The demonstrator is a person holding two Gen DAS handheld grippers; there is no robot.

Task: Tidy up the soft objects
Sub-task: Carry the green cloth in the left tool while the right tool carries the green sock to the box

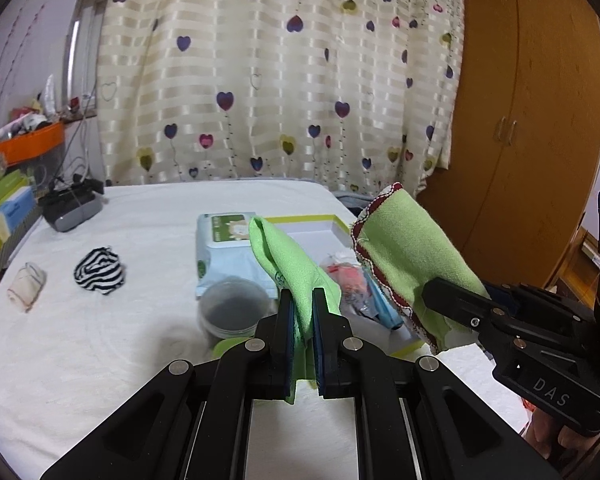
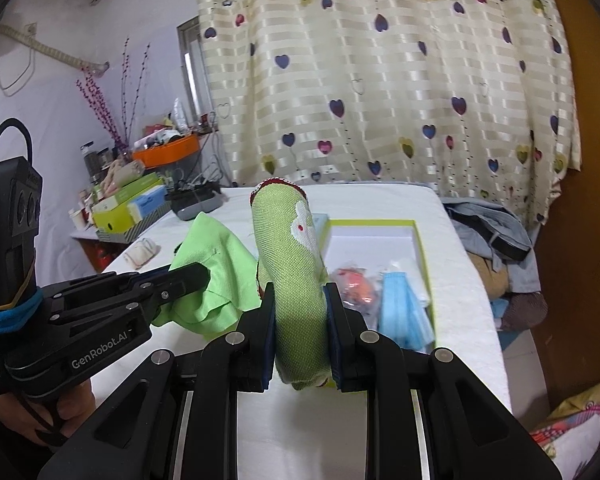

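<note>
- White bedding (image 1: 100,340) spreads below me, with a heart-print curtain (image 1: 280,80) at the far side.
- My left gripper (image 1: 300,320) pinches one end of the green cloth (image 1: 288,264), held above the bed.
- My right gripper (image 2: 300,320) clamps the cloth's red-trimmed end.
- Far left lie a striped sock bundle (image 1: 100,270) and a pale roll (image 1: 27,286).
- An open box (image 2: 416,240) holds blue masks (image 2: 400,312).
</note>
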